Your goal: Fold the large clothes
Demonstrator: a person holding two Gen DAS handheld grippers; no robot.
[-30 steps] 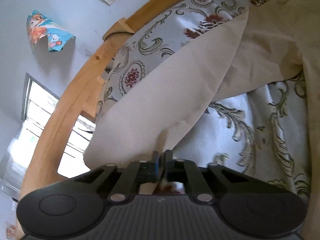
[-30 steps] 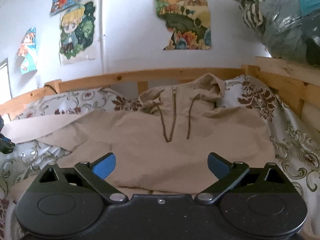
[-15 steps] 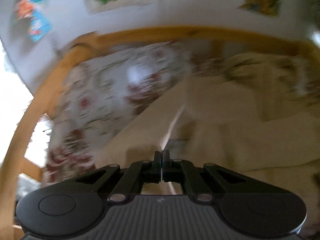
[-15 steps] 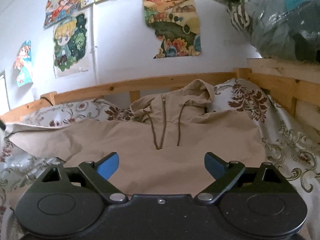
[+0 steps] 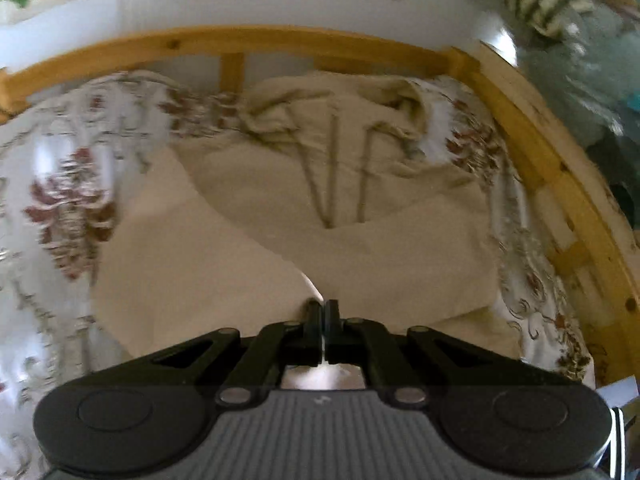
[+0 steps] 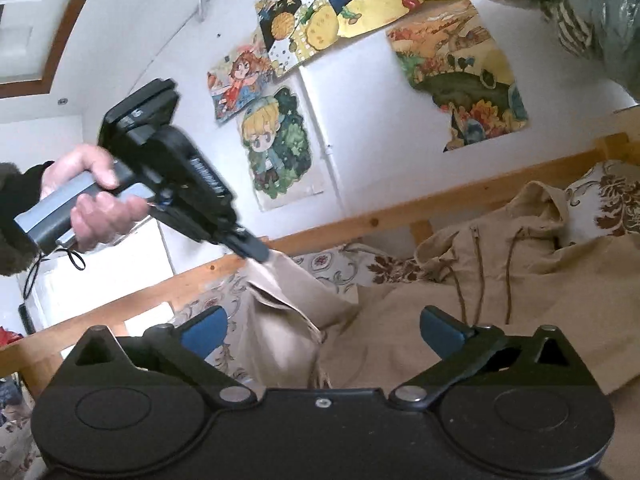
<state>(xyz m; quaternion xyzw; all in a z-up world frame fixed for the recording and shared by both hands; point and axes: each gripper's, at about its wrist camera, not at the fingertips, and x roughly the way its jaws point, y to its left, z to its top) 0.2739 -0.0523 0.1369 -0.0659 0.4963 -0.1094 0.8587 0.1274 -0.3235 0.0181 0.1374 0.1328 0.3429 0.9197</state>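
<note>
The beige hooded jacket (image 6: 540,304) lies spread on the bed, front side up, hood (image 6: 532,204) toward the headboard rail. The fabric is matte, woven and lightly creased. One zipper (image 5: 333,168) runs down from the collar, and two brown drawcords (image 6: 510,276) hang beside it. One sleeve (image 6: 280,304) is lifted clear of the bedding and hangs in a tapered, folded drape; in the left wrist view it crosses diagonally over the jacket body.

The left gripper (image 6: 262,253) is clamped on the sleeve end: its two black fingers are pressed together with only the thin layer of fabric between them. In its own view (image 5: 321,312) the fingers meet at the cloth edge. The person's left hand (image 6: 92,196) grips the grey handle of this tool.

The right gripper (image 6: 322,330) stands with its jaws wide apart. Its two blue pads (image 6: 444,330) hold nothing and touch nothing; the jacket body lies beyond and between them.

Under the jacket lies a glossy cover (image 5: 68,200) with a floral pattern in dark red and grey-green scrolls. A pale wooden bed frame (image 5: 560,176) with slats encloses the bed on the far and right sides. The white wall behind carries five cartoon posters (image 6: 276,144). A clear plastic bag of clothes (image 6: 592,8) sits at upper right.
</note>
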